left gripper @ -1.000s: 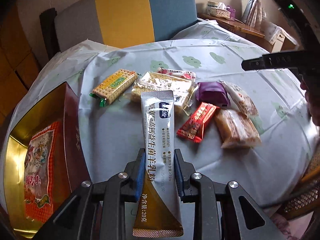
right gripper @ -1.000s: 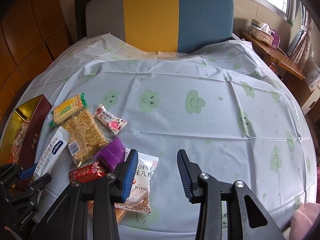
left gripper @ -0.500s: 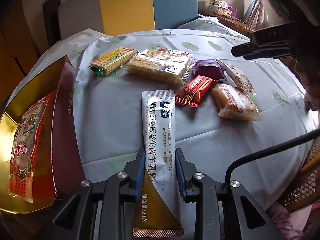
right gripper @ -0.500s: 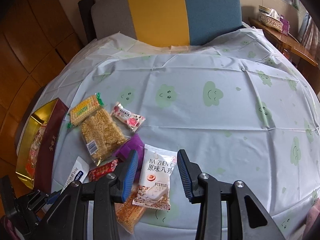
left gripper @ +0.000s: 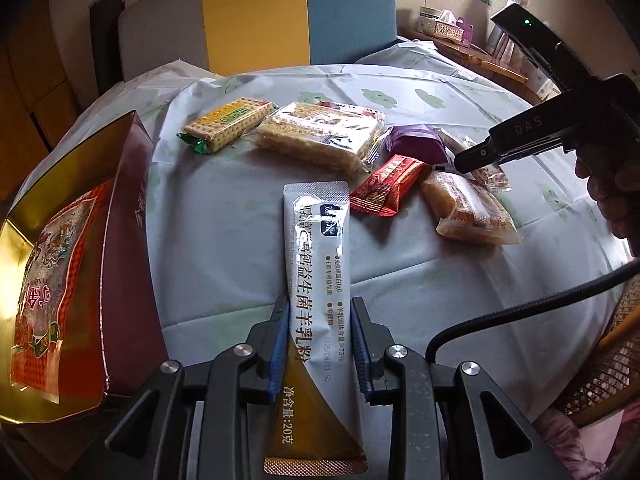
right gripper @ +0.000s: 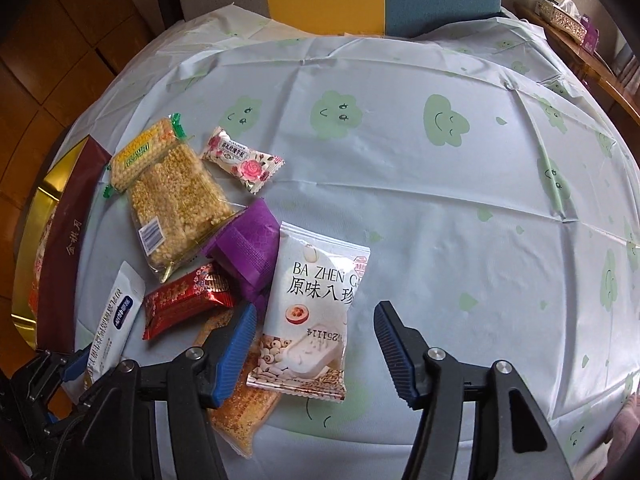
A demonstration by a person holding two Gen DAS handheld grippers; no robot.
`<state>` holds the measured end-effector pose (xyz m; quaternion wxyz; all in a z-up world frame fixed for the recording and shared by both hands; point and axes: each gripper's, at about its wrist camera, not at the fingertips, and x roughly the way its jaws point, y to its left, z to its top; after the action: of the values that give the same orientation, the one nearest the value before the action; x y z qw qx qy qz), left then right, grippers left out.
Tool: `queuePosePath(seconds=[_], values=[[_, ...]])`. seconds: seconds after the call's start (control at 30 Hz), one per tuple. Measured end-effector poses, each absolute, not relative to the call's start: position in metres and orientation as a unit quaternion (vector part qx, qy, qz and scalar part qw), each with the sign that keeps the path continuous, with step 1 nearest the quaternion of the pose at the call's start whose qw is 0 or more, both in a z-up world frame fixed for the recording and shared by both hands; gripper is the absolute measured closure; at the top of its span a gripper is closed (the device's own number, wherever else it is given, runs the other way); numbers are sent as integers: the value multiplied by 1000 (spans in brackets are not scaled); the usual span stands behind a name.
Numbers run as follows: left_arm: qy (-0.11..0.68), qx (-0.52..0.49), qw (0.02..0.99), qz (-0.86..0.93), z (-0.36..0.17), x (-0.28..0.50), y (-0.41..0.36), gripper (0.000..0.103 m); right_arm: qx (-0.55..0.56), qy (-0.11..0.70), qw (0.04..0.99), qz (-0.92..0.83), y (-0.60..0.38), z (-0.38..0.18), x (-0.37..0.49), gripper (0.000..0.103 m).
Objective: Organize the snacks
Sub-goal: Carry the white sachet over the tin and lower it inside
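My left gripper (left gripper: 320, 344) is shut on a long silver and gold powder sachet (left gripper: 316, 248), held above the table beside the open maroon and gold box (left gripper: 128, 216). The sachet also shows in the right wrist view (right gripper: 116, 320). My right gripper (right gripper: 314, 340) is open and hovers low over a white Ba Zhen cake packet (right gripper: 316, 304). Around it lie a red packet (right gripper: 184, 300), a purple packet (right gripper: 248, 248), an orange bar (right gripper: 240, 412), a rice crisp block (right gripper: 176, 204), a cracker pack (right gripper: 140, 152) and a rose candy (right gripper: 244, 160).
The box holds a red snack bag (left gripper: 40, 280). A round table with a cloud-print cloth (right gripper: 440, 184) carries everything. A grey, yellow and blue chair back (left gripper: 256, 20) stands behind the table. A wooden side shelf (right gripper: 580, 40) stands at the far right.
The right gripper has come down and forward over the white packet. The left gripper with the sachet has stayed near the box, shifting only slightly.
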<state>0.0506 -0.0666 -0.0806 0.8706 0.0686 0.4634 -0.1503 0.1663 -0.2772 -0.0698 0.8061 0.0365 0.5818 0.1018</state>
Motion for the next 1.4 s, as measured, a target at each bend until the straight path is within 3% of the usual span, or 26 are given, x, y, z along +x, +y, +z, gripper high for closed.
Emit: queuePosePath(seconds=[0.03,0.1,0.47,0.8,1.07,1.4], values=[[463,70,871,-150,-80,50,-67,74,38,589,800,105,-277,-74,167,68],[461,73,872,-150,-79,50,-68,76,37,593,798,97,-280,-77,166,68],[416,54,895,-152,-36,43,-56,77,2,600,797,70,-285,-86,162,67],[388,-12,918,-80,9,61,8,77,-24,594,801,71,-276,-87,161,67],[416,-28,909,27,-4,99,65,76,-49,590,803,71,-270,-86,159,67],[426,-20,902,65,-17,138,79,72,-53,589,803,71,-267,-88,160,67]])
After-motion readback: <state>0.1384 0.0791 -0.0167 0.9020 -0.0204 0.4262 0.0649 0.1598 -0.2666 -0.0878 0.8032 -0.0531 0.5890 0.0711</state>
